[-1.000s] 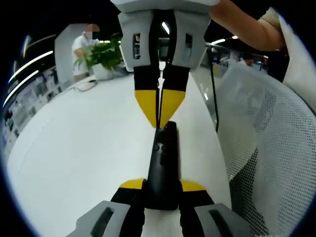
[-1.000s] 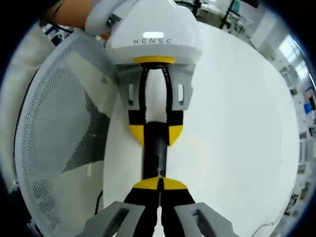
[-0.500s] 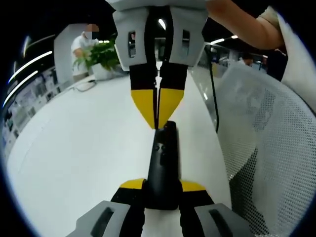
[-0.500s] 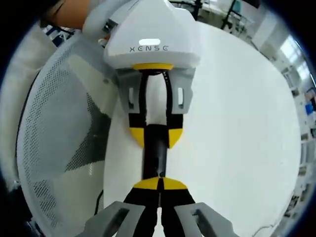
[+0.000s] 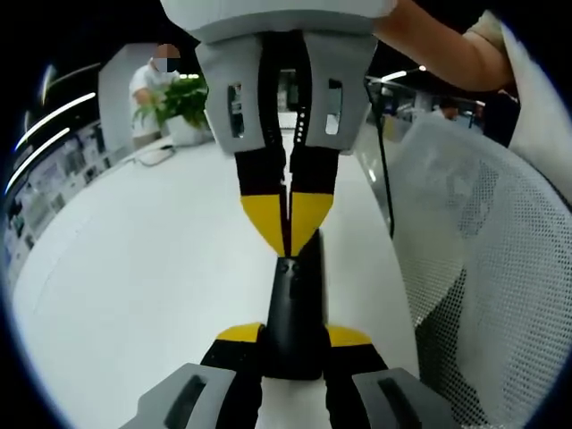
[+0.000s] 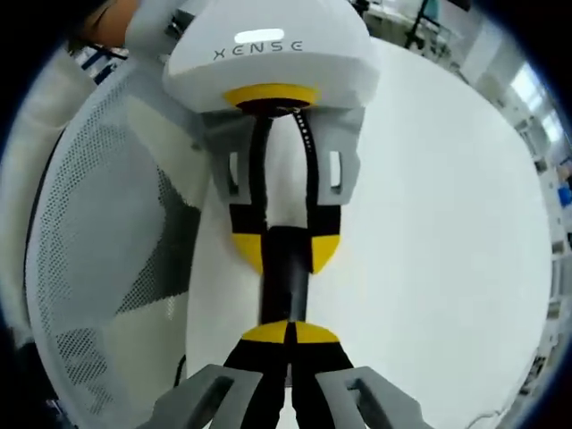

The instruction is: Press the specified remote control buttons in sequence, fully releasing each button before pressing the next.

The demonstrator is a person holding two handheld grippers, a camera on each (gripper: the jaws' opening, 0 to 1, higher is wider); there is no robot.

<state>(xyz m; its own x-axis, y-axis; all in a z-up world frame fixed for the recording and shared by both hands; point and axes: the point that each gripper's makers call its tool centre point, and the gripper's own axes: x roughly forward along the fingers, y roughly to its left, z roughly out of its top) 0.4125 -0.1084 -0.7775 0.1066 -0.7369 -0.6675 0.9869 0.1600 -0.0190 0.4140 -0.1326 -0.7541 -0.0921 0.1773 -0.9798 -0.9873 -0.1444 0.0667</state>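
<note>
A slim black remote points away from me, and my left gripper is shut on its near end with a yellow pad on each side. From above comes my right gripper, shut, its joined yellow tips resting on the remote's upper face near a small button. In the right gripper view the same remote runs between my shut right gripper at the bottom and the left gripper, which clamps it from the far side. The tips hide the button beneath them.
The remote is held over a white table near its edge. A white mesh chair stands beside it, also the mesh chair. A potted plant and a person are at the far end. A black cable hangs nearby.
My right gripper has come down and nearer, its shut tips sliding from the remote's far end onto its face. The left gripper keeps its hold on the remote.
</note>
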